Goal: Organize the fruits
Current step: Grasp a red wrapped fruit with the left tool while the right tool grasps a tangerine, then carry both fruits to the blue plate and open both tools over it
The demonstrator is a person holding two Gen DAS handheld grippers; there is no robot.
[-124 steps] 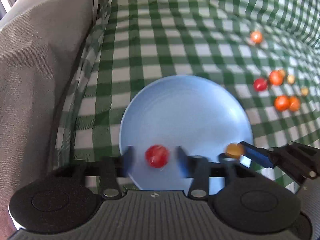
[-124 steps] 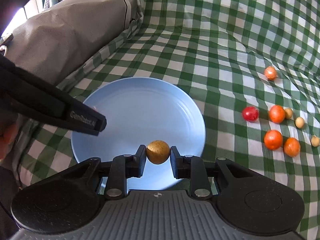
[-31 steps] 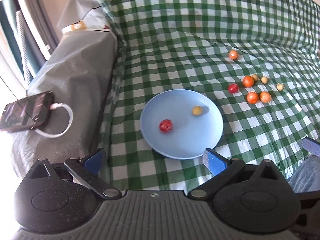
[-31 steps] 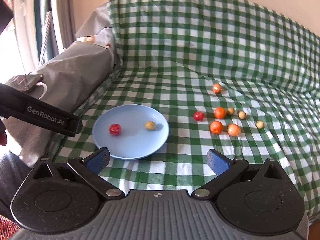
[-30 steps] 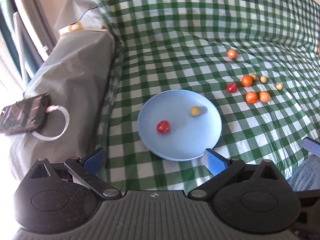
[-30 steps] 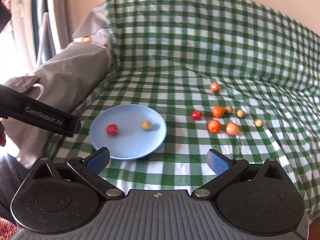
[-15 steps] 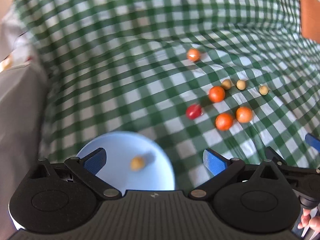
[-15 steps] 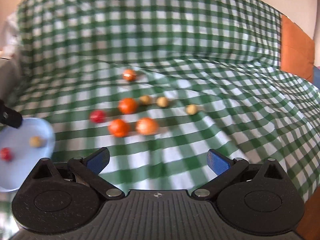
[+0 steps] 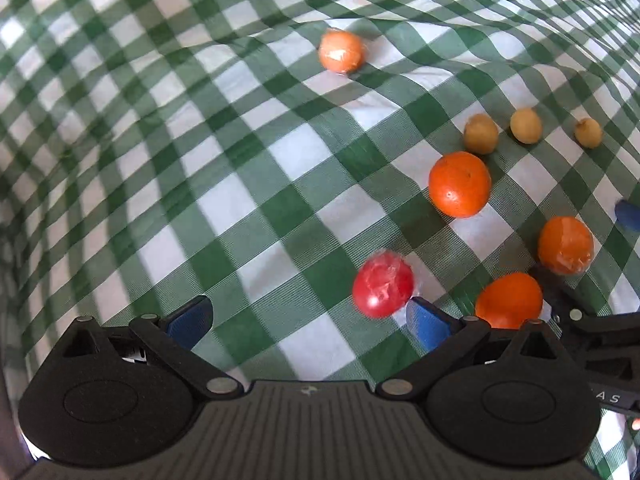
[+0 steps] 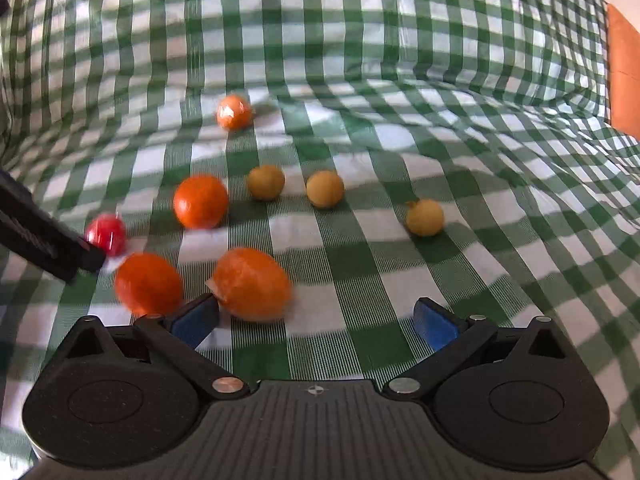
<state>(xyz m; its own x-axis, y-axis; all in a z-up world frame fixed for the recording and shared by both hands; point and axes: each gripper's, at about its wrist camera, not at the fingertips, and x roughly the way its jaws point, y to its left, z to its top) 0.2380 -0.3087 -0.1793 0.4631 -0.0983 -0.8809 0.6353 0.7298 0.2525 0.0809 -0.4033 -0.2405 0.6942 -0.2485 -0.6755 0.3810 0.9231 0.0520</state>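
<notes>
Eight loose fruits [image 10: 199, 201] on checked cloth [image 10: 360, 40]

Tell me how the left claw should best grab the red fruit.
Close across the widest middle of the red fruit, coming from the near side, shifted right. It is round and sits by the open left claw's right fingertip, with an orange fruit close alongside.

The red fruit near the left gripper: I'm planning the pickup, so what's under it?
The red fruit lies on the checked cloth, beside the open left gripper. What the cloth covers can't be seen.
</notes>
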